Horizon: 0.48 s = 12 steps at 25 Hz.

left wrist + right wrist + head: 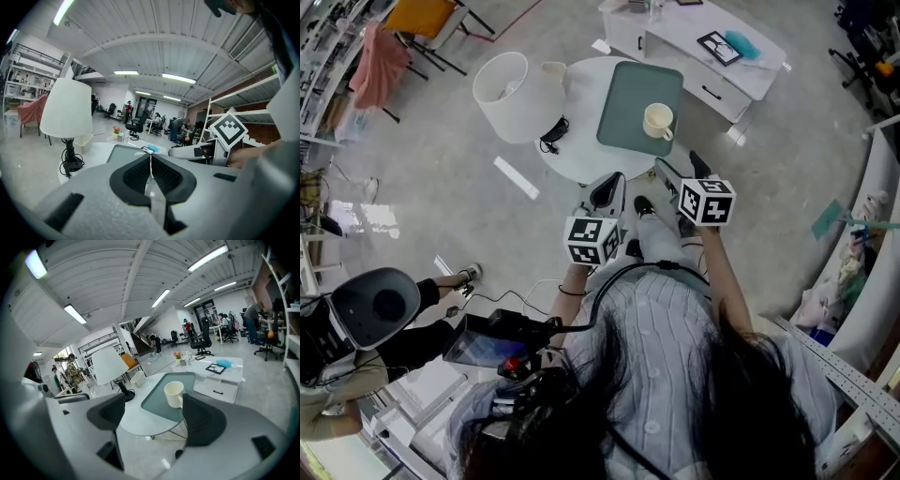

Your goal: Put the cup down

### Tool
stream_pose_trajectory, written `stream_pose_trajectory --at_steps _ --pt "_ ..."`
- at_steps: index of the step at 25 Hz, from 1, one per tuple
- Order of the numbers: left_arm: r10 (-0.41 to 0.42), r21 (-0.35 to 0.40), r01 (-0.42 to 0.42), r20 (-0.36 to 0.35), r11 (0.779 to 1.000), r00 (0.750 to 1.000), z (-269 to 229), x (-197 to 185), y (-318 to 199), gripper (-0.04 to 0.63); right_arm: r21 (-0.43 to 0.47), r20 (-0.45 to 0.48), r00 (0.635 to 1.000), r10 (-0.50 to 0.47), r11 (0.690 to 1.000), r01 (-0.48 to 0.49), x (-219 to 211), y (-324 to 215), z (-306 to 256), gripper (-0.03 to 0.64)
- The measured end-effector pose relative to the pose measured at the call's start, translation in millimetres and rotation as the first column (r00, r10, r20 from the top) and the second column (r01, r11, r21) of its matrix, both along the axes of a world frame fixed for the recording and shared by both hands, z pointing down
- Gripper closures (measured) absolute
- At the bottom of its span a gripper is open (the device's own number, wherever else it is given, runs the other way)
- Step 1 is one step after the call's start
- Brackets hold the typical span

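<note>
Seemingly done with the placing: found the cup (658,120) upright by the right edge of the tray (623,112) on the table (572,150). Showed the right gripper (678,171) nearer, jaws wide apart and empty; left gripper (607,190) jaws pressed together on nothing. Probably called only for backing away, with open room on the near side and the lamp (511,94) far left.

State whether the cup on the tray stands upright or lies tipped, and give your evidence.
Upright: the cup rests on its base on the green tray, and its round open mouth faces up in the head view.
</note>
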<state>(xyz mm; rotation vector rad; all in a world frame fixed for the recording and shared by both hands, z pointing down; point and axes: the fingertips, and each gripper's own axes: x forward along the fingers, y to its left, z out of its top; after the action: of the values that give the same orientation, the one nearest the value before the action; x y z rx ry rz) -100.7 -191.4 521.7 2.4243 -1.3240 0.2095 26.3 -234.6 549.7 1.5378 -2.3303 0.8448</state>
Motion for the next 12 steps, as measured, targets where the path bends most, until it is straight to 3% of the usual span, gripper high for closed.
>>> stream_pose_trajectory --at_steps 9,12 --pt "0.044 0.013 -0.044 -0.001 0.999 0.999 -2.4 14.5 47.3 0.577 0.004 0.008 1.000 0.003 1.000 -0.003 6.2 54.8 -2.7 0.226" --pt "0.044 0.031 -0.045 0.012 0.999 0.999 -7.9 14.9 54.7 0.577 0.020 0.011 1.000 -0.005 1.000 0.005 3.7 60.3 -4.7 0.263"
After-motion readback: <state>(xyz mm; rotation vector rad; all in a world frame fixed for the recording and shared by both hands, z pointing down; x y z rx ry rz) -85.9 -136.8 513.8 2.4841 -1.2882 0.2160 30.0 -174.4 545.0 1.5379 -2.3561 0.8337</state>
